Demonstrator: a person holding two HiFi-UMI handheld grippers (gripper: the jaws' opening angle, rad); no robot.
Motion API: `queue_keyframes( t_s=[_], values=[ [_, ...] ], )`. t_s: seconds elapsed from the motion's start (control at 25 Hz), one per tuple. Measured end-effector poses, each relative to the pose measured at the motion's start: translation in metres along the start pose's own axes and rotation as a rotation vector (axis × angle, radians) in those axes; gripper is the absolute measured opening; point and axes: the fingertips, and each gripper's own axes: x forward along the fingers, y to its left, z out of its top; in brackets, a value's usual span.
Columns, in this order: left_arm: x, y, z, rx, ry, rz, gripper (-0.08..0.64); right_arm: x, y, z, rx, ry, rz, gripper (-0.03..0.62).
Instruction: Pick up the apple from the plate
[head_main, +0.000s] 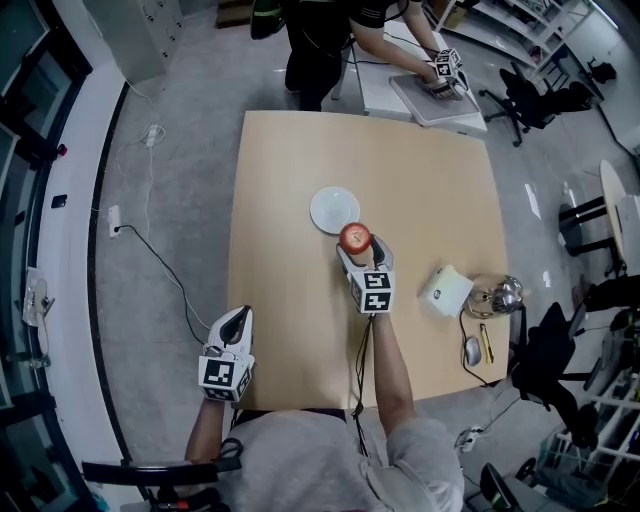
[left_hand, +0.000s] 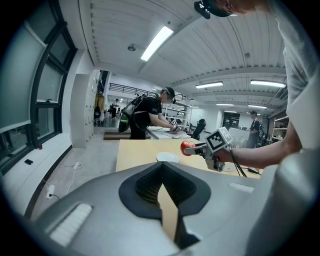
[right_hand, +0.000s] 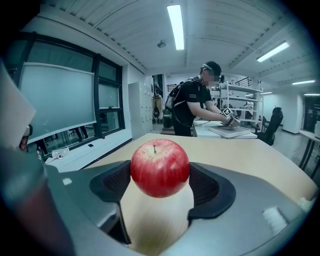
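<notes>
The left gripper (head_main: 237, 316), grey with black pads and a marker cube, hung at the near left corner of the light square wooden table (head_main: 290, 170). Its 2 jaws were closed together to a thin slit, with nothing between them.

Farther in, near the middle of the table, the right gripper (head_main: 362, 250) pointed towards the far edge. Its 2 jaws were clamped on either side of the round red apple (right_hand: 160, 167). The apple sat upright between the black pads, stem up, with its lower half over bare wood. In the left gripper view it was raised clear of the tabletop. In the head view it was off the plate, just by the rim on the near right side.

The small round white plate (head_main: 330, 207) lay flat on the table just beyond the apple, with nothing on it.

Towards the right edge of the table lay a white rounded box (head_main: 446, 290), and next to it a shiny clear glass object (head_main: 495, 295).

Beyond the far edge of the table, a person in dark clothes (head_main: 320, 50) leaned over a separate white desk (head_main: 380, 85).
</notes>
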Motion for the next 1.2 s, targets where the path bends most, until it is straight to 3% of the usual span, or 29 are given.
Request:
queue_keyframes(
  t_s=[1.2],
  values=[
    [-0.016,-0.056,0.002,0.071,-0.015,-0.145,0.020,-0.114,-0.008,-0.056,0.037,0.010,-0.108,0.370]
  ],
)
